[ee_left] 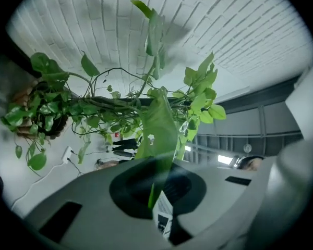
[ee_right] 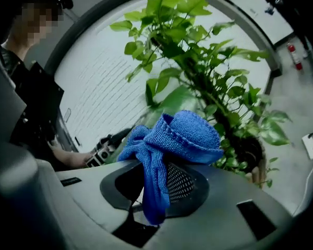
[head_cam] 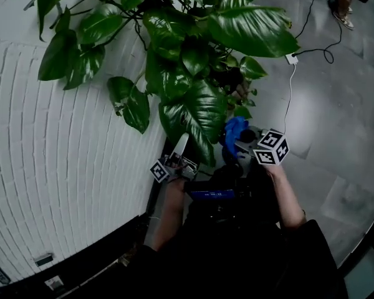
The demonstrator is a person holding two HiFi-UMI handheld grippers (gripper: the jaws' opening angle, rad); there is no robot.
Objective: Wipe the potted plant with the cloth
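Two broad surfaces frame the head view: a white brick wall (head_cam: 62,167) from seven to eleven o'clock and a grey tiled floor (head_cam: 336,117) from one to four o'clock. The potted plant (head_cam: 193,36) fills twelve o'clock, its large glossy leaves hanging toward the centre. From six o'clock the person's two forearms reach up with the grippers.

The left gripper (head_cam: 182,145), just off centre toward seven o'clock, has its jaws pressed together on one long leaf (ee_left: 159,129). In the left gripper view the leaf rises from between them toward twelve o'clock.

The right gripper (ee_right: 156,191), off centre toward four o'clock in the head view, has its jaws closed on a fold of the blue cloth (ee_right: 172,139), with the rest bunched above them. The cloth sits at the three o'clock side of the hanging leaves, near the left gripper; whether it touches a leaf I cannot tell.

At one o'clock a small white plug (head_cam: 291,58) lies on the floor with a dark cable.
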